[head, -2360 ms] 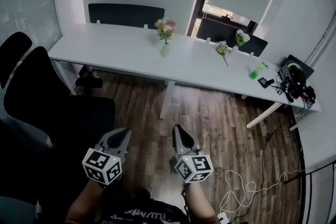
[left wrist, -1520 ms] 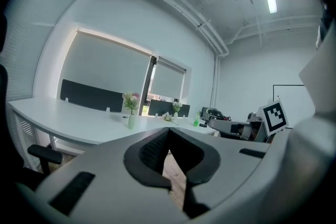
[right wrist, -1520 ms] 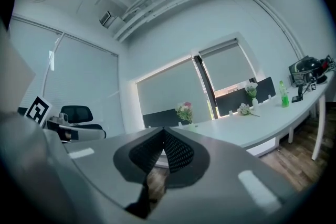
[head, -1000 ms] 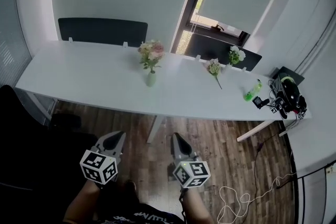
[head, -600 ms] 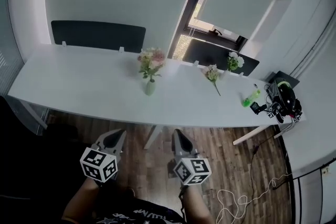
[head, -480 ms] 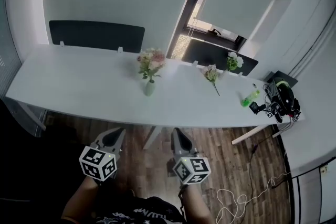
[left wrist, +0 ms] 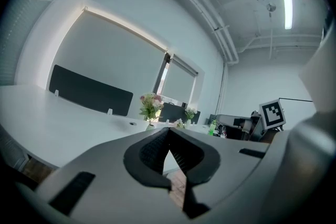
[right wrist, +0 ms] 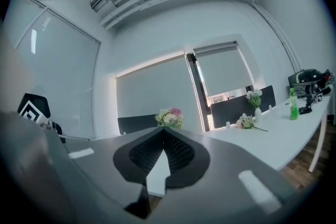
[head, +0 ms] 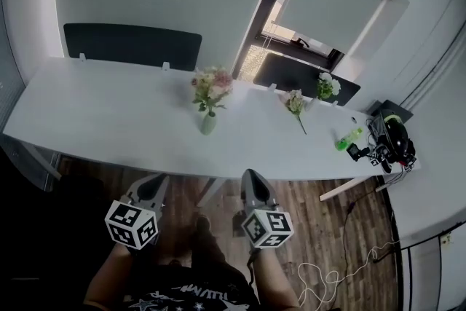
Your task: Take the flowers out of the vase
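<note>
A pale green vase (head: 209, 123) stands mid-table on the long white table (head: 109, 113), with a bunch of pink and cream flowers (head: 211, 86) in it. The same flowers (left wrist: 150, 105) show far off in the left gripper view and just above the jaw tips in the right gripper view (right wrist: 169, 117). My left gripper (head: 156, 183) and right gripper (head: 251, 177) hang side by side over the wooden floor, short of the table's front edge. Both are shut with nothing between the jaws, and both point towards the table.
A loose flower stem (head: 296, 105) lies on the table right of the vase. A second small vase of white flowers (head: 325, 86) stands behind it. Further right are a green bottle (head: 347, 137) and black electronics (head: 392, 141). Dark screens (head: 131, 46) line the table's back edge.
The view has come closer to the table and both grippers have moved forward with it. The dark chairs at the left have dropped out of view. The jaws stayed shut.
</note>
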A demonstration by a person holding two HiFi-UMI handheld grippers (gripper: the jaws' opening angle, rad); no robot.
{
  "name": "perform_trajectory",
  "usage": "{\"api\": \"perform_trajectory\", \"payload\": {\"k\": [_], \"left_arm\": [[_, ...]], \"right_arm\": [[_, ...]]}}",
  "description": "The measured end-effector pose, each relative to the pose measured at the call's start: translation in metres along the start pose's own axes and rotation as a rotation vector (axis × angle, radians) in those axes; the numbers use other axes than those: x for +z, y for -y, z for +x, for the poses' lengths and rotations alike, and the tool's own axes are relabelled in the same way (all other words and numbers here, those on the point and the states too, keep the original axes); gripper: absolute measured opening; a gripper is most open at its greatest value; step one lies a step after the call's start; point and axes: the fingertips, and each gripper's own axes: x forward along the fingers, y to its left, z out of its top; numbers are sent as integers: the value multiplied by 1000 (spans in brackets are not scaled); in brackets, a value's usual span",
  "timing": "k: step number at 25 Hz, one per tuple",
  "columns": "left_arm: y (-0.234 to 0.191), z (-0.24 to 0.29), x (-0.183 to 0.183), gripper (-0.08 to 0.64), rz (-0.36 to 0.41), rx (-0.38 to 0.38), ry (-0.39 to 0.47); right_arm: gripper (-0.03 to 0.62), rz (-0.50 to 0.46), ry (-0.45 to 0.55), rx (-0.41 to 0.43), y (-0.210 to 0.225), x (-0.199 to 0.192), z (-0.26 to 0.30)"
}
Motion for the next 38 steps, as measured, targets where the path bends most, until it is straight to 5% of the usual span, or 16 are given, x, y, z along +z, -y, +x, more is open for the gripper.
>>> {"api": "perform_trajectory", "payload": {"k": [20, 29, 35, 38], "left_arm": [[-74, 134, 30, 8, -5, 128, -19], [-93, 172, 30, 8, 16, 177, -40], [-104, 191, 26, 8, 13, 213, -48], [-110, 198, 25, 8, 11, 234, -47]], "right_arm": [[3, 13, -135, 141, 56, -34, 179], [9, 13, -258, 274, 59, -72, 231], [195, 60, -354, 329, 61, -109, 259], [235, 69, -360, 349, 61, -117, 272]]}}
